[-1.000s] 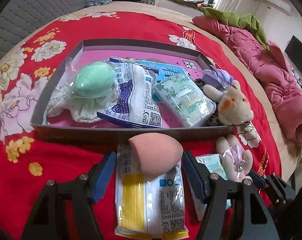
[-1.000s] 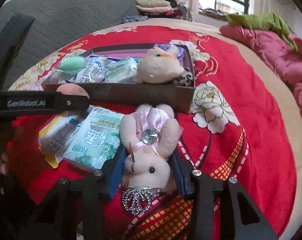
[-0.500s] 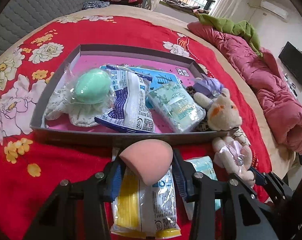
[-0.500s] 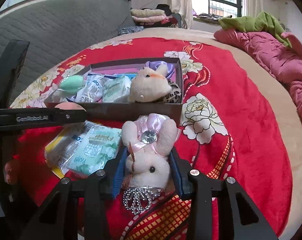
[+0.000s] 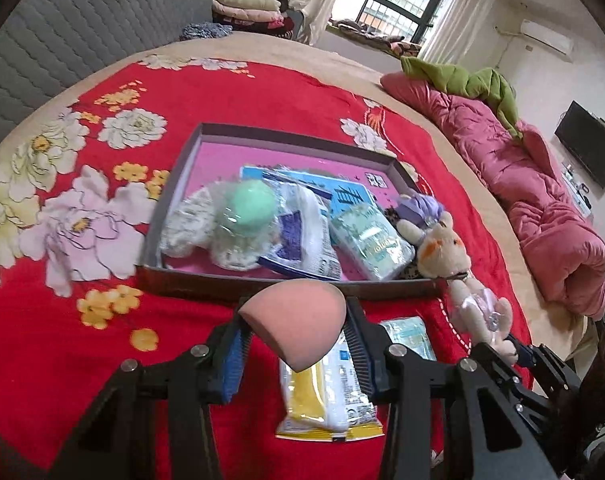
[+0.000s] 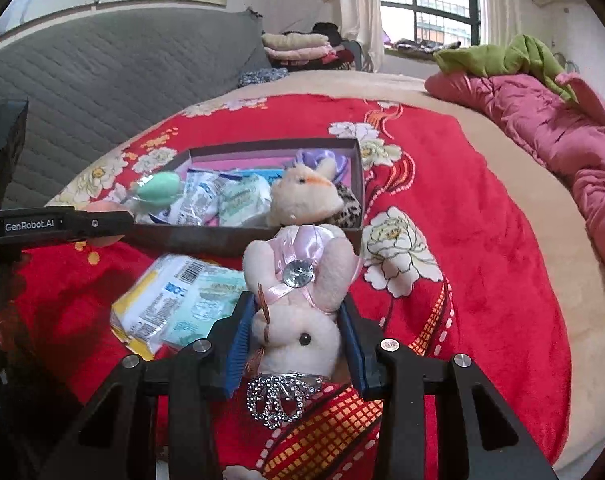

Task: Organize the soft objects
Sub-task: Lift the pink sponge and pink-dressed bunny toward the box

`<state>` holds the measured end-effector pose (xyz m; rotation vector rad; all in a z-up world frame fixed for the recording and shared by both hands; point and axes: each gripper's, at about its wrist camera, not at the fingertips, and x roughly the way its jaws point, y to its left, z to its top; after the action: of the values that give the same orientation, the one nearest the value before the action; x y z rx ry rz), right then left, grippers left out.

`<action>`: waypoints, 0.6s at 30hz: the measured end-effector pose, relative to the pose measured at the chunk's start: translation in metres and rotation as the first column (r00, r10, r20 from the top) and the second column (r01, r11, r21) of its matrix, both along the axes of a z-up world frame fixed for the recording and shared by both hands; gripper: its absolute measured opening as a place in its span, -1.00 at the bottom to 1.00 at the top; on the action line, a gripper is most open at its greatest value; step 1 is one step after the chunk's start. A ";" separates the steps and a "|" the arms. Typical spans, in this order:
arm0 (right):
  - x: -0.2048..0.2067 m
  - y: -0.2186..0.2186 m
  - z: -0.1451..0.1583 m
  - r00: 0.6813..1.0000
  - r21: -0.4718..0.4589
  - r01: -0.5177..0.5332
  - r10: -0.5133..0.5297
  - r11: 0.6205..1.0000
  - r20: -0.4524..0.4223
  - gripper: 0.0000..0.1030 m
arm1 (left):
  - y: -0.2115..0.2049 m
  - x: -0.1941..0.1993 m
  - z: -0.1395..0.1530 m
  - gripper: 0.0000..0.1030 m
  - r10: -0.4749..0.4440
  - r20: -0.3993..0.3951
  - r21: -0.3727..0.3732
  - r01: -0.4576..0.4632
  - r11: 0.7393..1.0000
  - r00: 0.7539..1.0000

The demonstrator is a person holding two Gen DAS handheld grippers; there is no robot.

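Both tongs are rising off the red floral bedspread (image 5: pixel 54 360) near the cardboard tray (image 5: pixel 190 280): the left tongs (image 5: pixel 294 338), having just closed, are pinching a pink makeup sponge (image 5: pixel 298 320), while the right tongs (image 6: pixel 298 344) are gripping a pink plush bunny (image 6: pixel 302 292) just in front of the tray.

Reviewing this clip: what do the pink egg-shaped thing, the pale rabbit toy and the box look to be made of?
Pink egg: apparently foam sponge, matte and poreless, dented slightly by the left gripper pads.
Rabbit toy: short plush pile with a satin bow and a faceted gem, squeezed in the right gripper.
Box: probably cardboard, with thin dull brown walls and a printed pink floor.
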<state>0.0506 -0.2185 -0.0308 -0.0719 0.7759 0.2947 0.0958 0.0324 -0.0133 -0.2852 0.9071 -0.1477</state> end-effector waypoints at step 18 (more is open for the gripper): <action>-0.010 0.026 0.035 0.993 0.021 -0.067 0.064 0.998 0.094 -0.18 | 0.009 -0.001 0.024 -0.12 0.007 0.088 0.028 -0.009 1.000 0.996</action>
<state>0.0408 -0.1927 0.0041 -0.0878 0.6775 0.3606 0.0950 0.0411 0.0109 -0.2539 0.8205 -0.1387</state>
